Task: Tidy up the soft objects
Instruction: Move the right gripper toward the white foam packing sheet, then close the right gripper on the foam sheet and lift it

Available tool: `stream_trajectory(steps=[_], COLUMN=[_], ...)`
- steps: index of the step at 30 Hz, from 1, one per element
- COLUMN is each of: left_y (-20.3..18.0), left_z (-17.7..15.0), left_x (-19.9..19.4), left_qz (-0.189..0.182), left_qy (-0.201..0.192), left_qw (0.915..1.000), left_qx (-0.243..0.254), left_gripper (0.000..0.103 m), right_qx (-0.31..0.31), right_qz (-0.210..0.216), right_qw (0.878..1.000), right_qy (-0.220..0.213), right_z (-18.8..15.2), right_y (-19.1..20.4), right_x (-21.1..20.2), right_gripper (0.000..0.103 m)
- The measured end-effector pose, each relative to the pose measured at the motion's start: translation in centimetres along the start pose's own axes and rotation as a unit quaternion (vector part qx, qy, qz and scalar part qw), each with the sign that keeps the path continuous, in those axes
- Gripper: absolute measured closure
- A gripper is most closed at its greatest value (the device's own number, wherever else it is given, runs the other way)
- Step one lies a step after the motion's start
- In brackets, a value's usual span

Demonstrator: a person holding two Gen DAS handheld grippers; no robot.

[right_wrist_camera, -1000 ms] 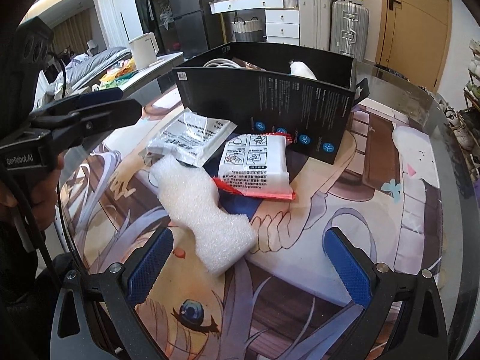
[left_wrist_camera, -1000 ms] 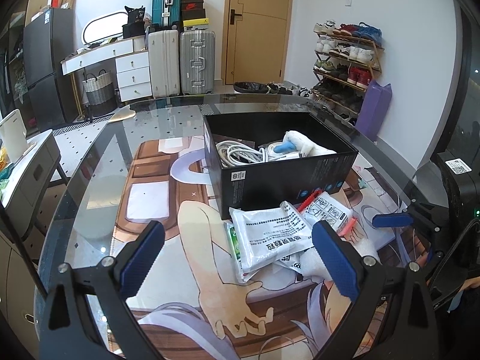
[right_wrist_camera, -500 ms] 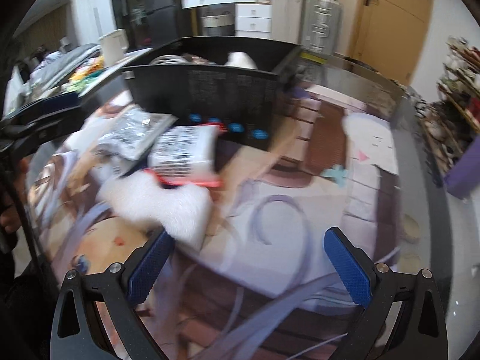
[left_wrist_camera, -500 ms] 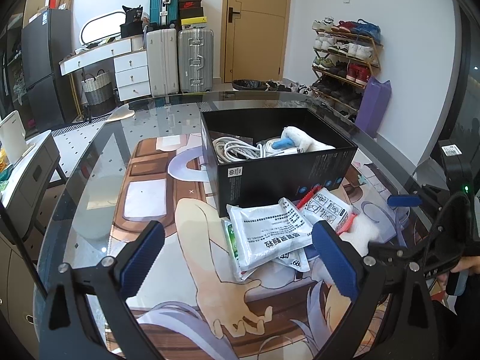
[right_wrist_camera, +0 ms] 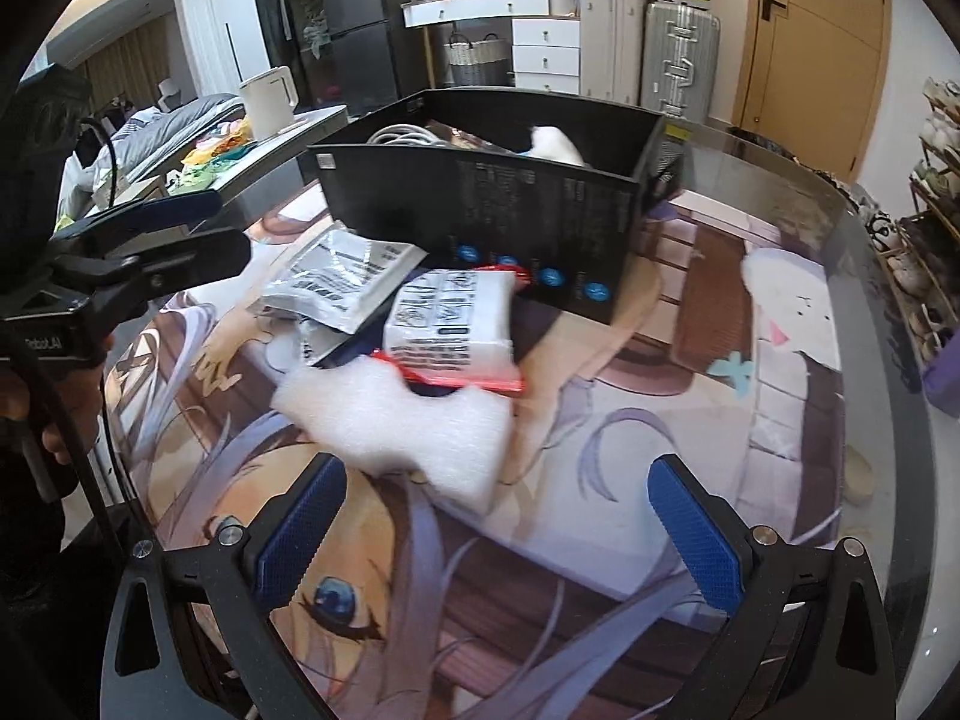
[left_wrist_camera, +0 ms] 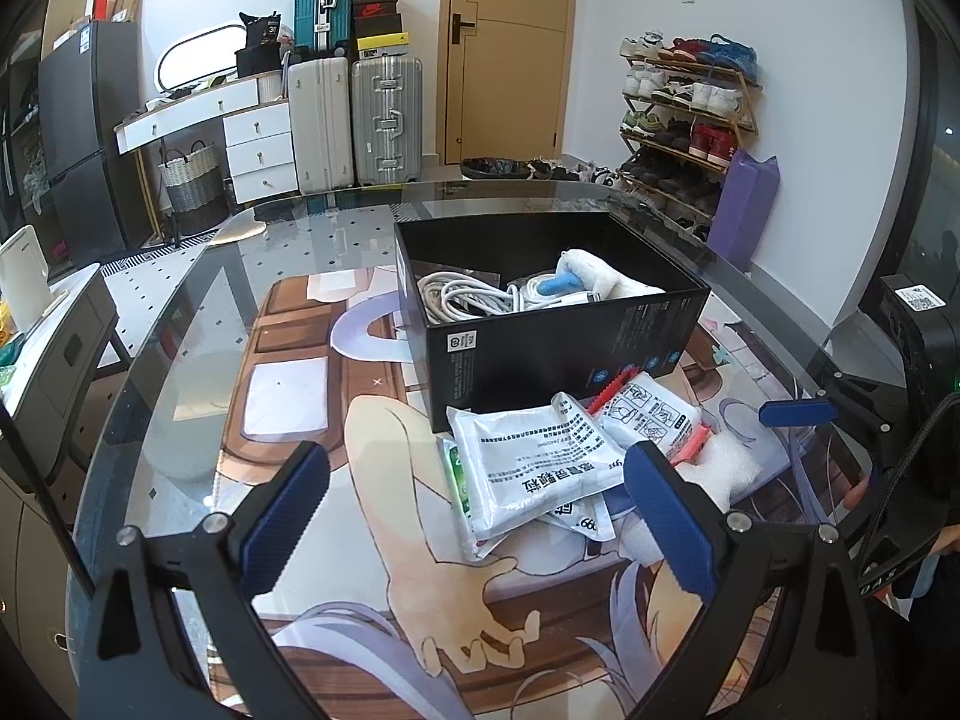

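Note:
A black box on the printed table mat holds white cables and a white soft roll. In front of it lie a white printed pouch, a red-edged white pack and a white foam piece. My left gripper is open and empty, just short of the pouch. My right gripper is open and empty, just short of the foam piece.
The glass table's curved edge runs left and far. A side cabinet with a white kettle stands at the left. Suitcases, a drawer unit and a shoe rack line the walls.
The right wrist view swung away to the right and came back, now closer to the foam piece. The left gripper barely moved. Both grippers stayed open.

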State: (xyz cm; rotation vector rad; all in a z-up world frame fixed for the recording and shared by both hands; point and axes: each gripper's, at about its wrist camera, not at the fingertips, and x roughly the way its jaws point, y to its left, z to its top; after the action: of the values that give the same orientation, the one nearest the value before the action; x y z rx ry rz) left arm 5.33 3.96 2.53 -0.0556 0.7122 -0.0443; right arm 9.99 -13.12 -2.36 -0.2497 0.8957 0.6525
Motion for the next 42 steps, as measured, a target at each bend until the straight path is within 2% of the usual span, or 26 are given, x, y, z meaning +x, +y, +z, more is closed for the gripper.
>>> stream_trajectory(steps=[8,24,26,29,33,42], left_y=[-0.1,-0.4,-0.4,-0.4,-0.4,-0.3], left_z=[0.0,-0.3,-0.2,-0.3,-0.3,-0.3], left_x=[0.0,0.2,0.3,0.3,0.3,0.4], left_qz=[0.000,-0.002,-0.001,-0.001,-0.001,-0.001], left_qy=[0.000,0.003,0.004,0.006,0.006,0.006], left_qw=[1.0000,1.0000,1.0000,1.0000,1.0000,1.0000], left_qx=[0.000,0.004,0.004,0.002,0.003,0.003], left_gripper=[0.004,0.004,0.004,0.004,0.004,0.004], right_qx=[-0.001,0.011,0.005,-0.005,-0.012,-0.027], right_qz=[0.018,-0.003,-0.009,-0.012,-0.019,-0.011], right_qw=[1.000,1.000,1.000,1.000,1.000,0.999], right_qy=[0.003,-0.004,-0.005,-0.011,-0.013,-0.019], right_z=[0.1,0.7,0.8,0.9,1.1,0.6], right_y=[1.5,2.3,2.7,3.2,3.2,2.9], right_x=[1.0,1.6,1.7,1.7,1.6,0.6], right_gripper=[0.001,0.001,0.004,0.016,0.038,0.041])
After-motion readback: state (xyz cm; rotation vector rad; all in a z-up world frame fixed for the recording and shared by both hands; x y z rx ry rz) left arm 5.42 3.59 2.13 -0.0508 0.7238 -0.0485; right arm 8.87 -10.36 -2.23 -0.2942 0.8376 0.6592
